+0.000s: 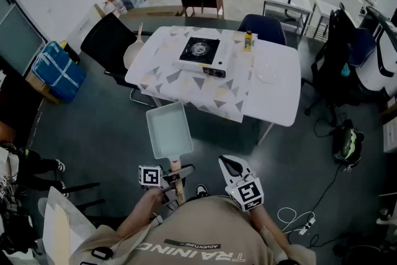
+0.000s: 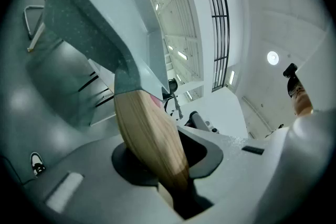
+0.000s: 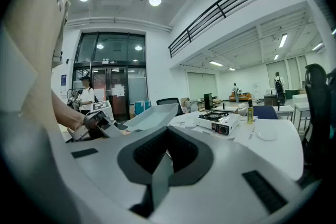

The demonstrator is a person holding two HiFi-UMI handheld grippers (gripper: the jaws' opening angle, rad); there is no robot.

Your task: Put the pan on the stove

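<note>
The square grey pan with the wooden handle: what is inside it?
Nothing shows inside the square grey pan; its bottom is bare. The left gripper covers the handle's end.

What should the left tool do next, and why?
Probably carry the pan forward toward the table: the left tool is shut on its wooden handle, the pan hangs short of the table, and the stove there stands bare.

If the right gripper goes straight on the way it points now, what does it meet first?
The right gripper would probably meet the patterned cloth at the table's near edge, just right of the pan; depth is unclear.
</note>
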